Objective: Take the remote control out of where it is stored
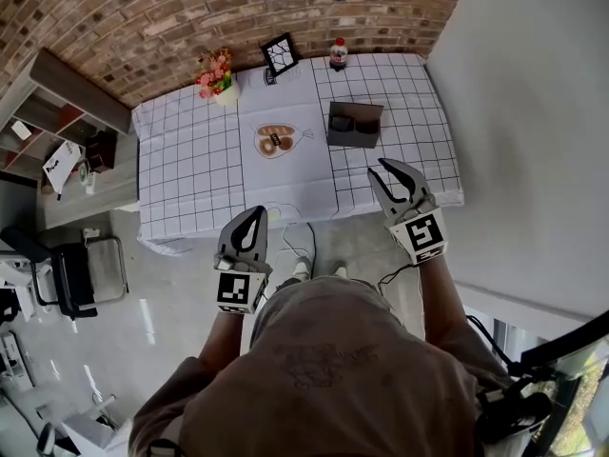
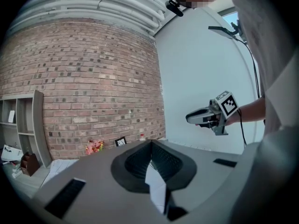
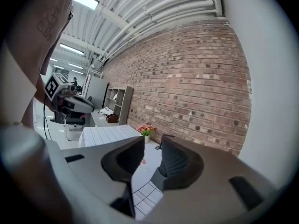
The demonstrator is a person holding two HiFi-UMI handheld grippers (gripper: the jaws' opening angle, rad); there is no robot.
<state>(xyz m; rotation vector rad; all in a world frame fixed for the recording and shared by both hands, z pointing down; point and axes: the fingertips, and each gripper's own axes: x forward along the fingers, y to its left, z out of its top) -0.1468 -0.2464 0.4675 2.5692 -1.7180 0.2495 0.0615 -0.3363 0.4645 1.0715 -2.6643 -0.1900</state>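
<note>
Head view: both hand-held grippers hang short of counter (image 1: 190, 174), nothing grasped. Left hand-held gripper (image 1: 259, 213): jaws closed tip to tip, empty. Right hand-held gripper (image 1: 377, 168): jaws slightly apart, empty, nearer dark storage box (image 1: 354, 127), so likely to lead reach. Remote control presumably inside box; too small to confirm. Retrieval not begun.

Your head camera looks steeply down from well above the gridded table (image 1: 190, 160), set back from its near edge. Each gripper camera looks along its own jaws, roughly level, toward the brick wall (image 2: 93, 78). The left one catches the right gripper (image 2: 189, 118) at its right side. All three views share the flowers (image 1: 216, 74) and the table's far end.
</note>
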